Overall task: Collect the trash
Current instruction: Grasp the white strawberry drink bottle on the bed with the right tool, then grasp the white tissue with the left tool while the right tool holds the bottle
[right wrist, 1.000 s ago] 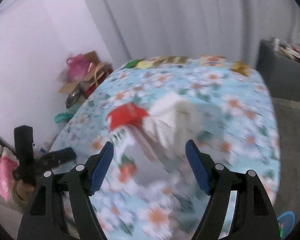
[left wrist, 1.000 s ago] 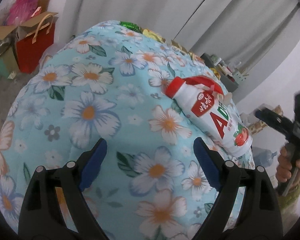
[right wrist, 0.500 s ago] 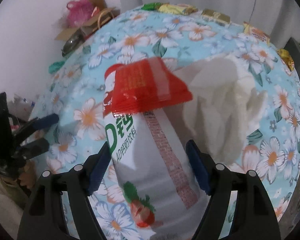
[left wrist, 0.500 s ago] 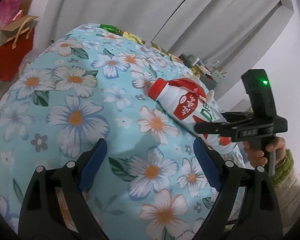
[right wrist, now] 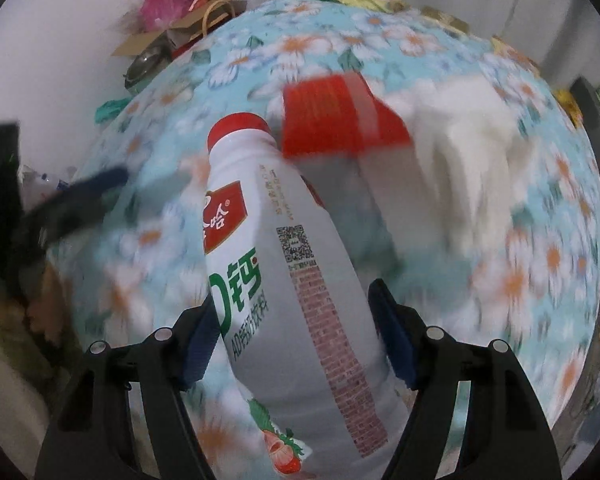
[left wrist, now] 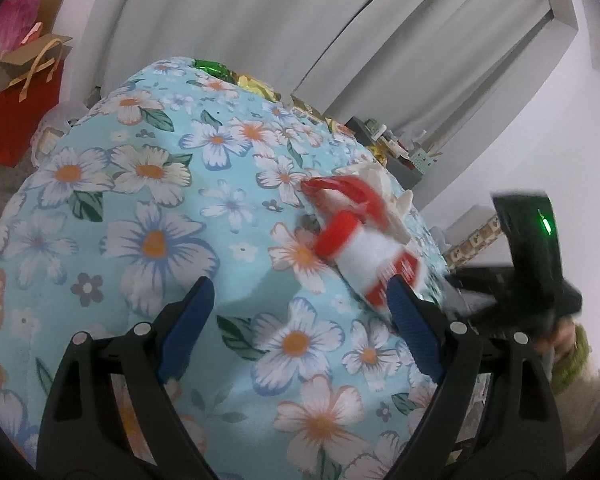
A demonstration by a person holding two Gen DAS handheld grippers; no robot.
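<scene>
A white milk drink bottle (right wrist: 284,280) with a red cap lies on the floral tablecloth (left wrist: 148,208). My right gripper (right wrist: 292,304) points steeply down over it. Its jaws are closing, and both blue pads touch the bottle's sides. In the left wrist view the bottle (left wrist: 364,256) is blurred, with its cap towards the camera. A red wrapper (right wrist: 336,116) and a crumpled white tissue (right wrist: 468,136) lie just beyond the cap. My left gripper (left wrist: 300,286) hovers open over bare cloth to the left of the bottle, nothing between its fingers.
Several shiny snack wrappers (left wrist: 208,66) line the table's far edge. A red gift bag (left wrist: 24,92) and cardboard boxes stand on the floor at the left. A grey bin (left wrist: 396,152) with small items stands beyond the table. A hand in a green cuff (left wrist: 572,344) is at the right.
My right gripper has come down over the bottle and its pads now flank the body. The bottle's cap has come out from under the red wrapper. The left gripper has only turned slightly.
</scene>
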